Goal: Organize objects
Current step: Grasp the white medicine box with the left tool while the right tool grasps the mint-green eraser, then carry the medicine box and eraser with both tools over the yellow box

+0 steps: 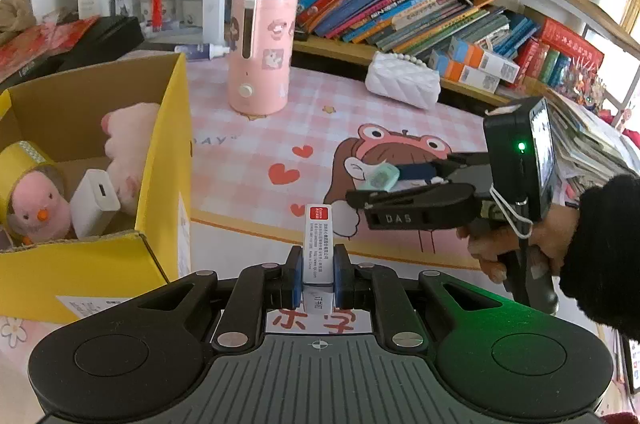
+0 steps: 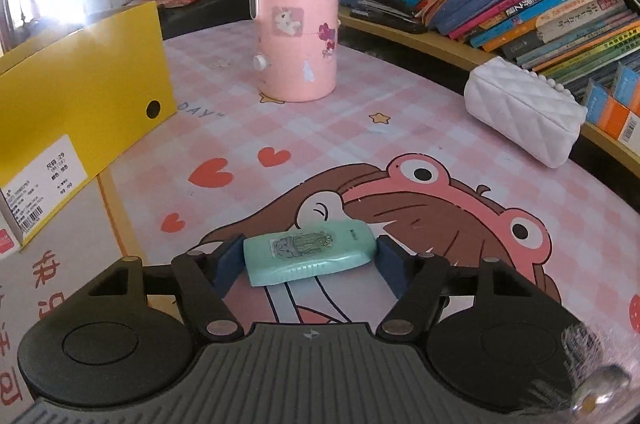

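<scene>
Partly hidden between my left gripper's (image 1: 317,278) closed pads, a small white box (image 1: 316,244) stands upright. At three o'clock, my right gripper (image 2: 310,262) tilts down, jaws half-open around the mint-green case (image 2: 310,256); contact unclear.

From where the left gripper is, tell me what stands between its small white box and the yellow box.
Nothing visible does. The left gripper holds the small white box just right of the yellow box, with only bare table mat between; the open top is clear.

Small white staple box (image 1: 317,248) upright, mint-green case (image 2: 310,251) flat on mat, yellow box (image 1: 92,256) open
</scene>
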The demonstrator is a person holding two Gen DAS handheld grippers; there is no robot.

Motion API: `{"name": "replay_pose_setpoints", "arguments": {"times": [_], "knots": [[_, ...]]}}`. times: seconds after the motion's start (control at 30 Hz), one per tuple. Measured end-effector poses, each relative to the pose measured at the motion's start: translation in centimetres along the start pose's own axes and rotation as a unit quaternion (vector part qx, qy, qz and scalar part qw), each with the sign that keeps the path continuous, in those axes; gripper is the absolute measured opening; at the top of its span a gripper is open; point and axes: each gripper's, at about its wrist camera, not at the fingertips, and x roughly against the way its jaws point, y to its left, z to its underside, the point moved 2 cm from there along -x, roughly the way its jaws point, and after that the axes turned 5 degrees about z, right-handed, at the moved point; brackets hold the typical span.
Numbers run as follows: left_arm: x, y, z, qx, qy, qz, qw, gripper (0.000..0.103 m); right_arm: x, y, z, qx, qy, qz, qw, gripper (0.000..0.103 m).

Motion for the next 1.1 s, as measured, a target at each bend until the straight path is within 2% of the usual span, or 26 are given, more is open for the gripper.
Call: {"name": "replay_pose_setpoints", "arguments": {"times": [0.2,0.5,0.73,0.93,1.1], "knots": [[0.3,-0.1,0.0,-0.004,-0.004,0.004,1.0,0.013,2.0,0.0,0.1,-0.043,-0.002,0.01,0.999,0.068],[1.1,-0.4,0.5,-0.008,-0.014,0.033,0.9993,0.013,8.4,1.3,0.3,-0.129,-0.005,0.074,0.989,0.068],[3.1,0.4,1.2,-0.005,-0.031,0.057,0.9979,0.013,12.8,4.4,1.5,-0.173,0.026,0.138,0.975,0.068],[5.1,1.9,1.9,0.002,-0.044,0.07,0.9966,0.013,15.5,7.6,3.0,-0.192,0.04,0.159,0.967,0.068],[6.8,3.5,2.5,0.008,-0.053,0.071,0.9961,0.013,16.3,10.5,3.0,-0.185,0.042,0.162,0.968,0.068]]}}
